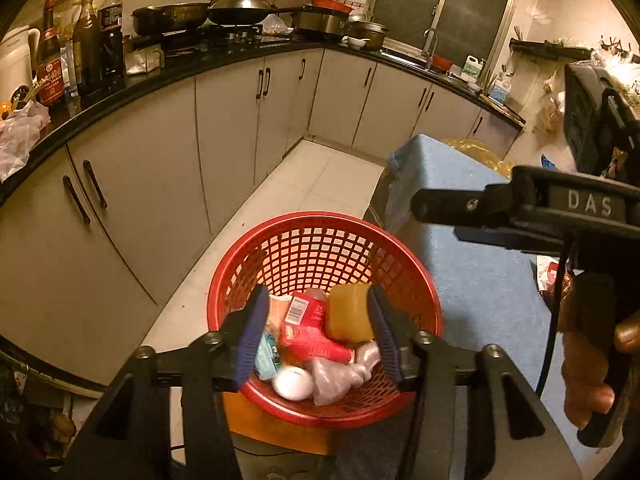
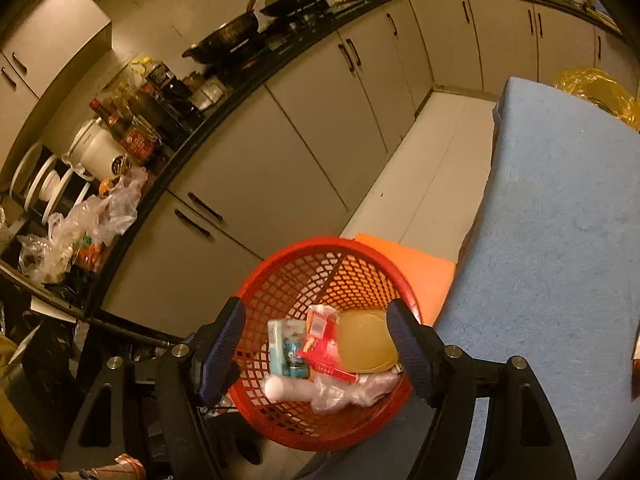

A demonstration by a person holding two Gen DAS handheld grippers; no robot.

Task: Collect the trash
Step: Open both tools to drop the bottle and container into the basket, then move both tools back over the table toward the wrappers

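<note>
Dim kitchen: black countertop [image 1: 168, 74] with bottles [image 1: 86, 46] and woks [image 1: 240, 10] at left, grey cabinets [image 1: 160, 184] beneath. Centre: red basket [image 1: 256, 256] holding trash [image 1: 312, 328], beside blue-covered table [image 1: 480, 280]. Left gripper [image 1: 318, 332] and right gripper [image 2: 316, 348] both spread, grasping nothing, above basket.

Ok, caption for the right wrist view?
Open right claw above red basket holding wrappers and a yellow lid, beside a blue table.
</note>
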